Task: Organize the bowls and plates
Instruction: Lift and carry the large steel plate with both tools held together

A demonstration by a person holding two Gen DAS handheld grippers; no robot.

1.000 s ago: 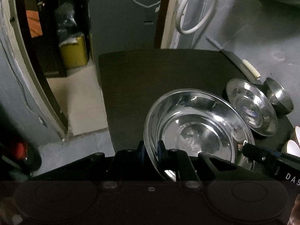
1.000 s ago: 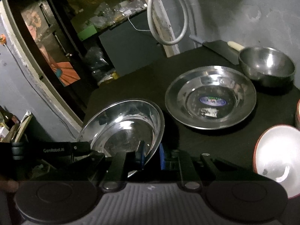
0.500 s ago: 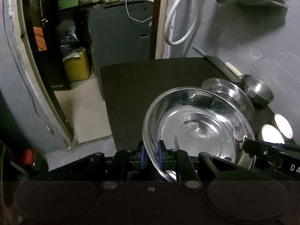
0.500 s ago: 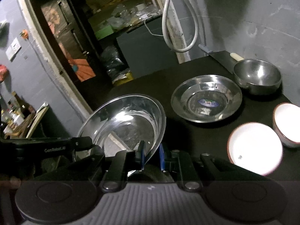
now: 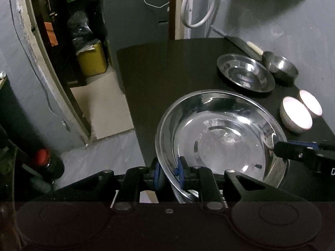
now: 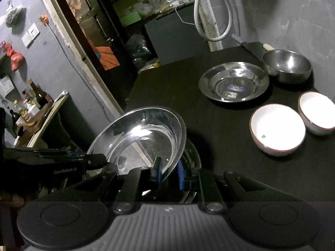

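The left gripper (image 5: 169, 174) has its blue pads on either side of the near rim of the large steel plate (image 5: 219, 138); its jaws have just been opening, and a gap shows on the outer pad side, so that grip looks loosened. The right gripper (image 6: 169, 174) is clenched on the opposite rim of the same plate, which hangs tilted between the two tools above the near edge of the dark table (image 5: 167, 67).

Risk 1: if the left jaws part fully before the plate rests on a surface, the right grip alone carries it; the thin polished rim may pivot or slide out and drop toward the floor.

Risk 2: a second steel rim shows just beneath the right gripper; a careless descent may strike it.

Ahead and right of the grippers stand two white bowls (image 6: 278, 128), touching or nearly so. Beyond them lie the smaller steel plate (image 6: 233, 81) and the steel bowl (image 6: 286, 65). A wide swing toward these may knock the bowls
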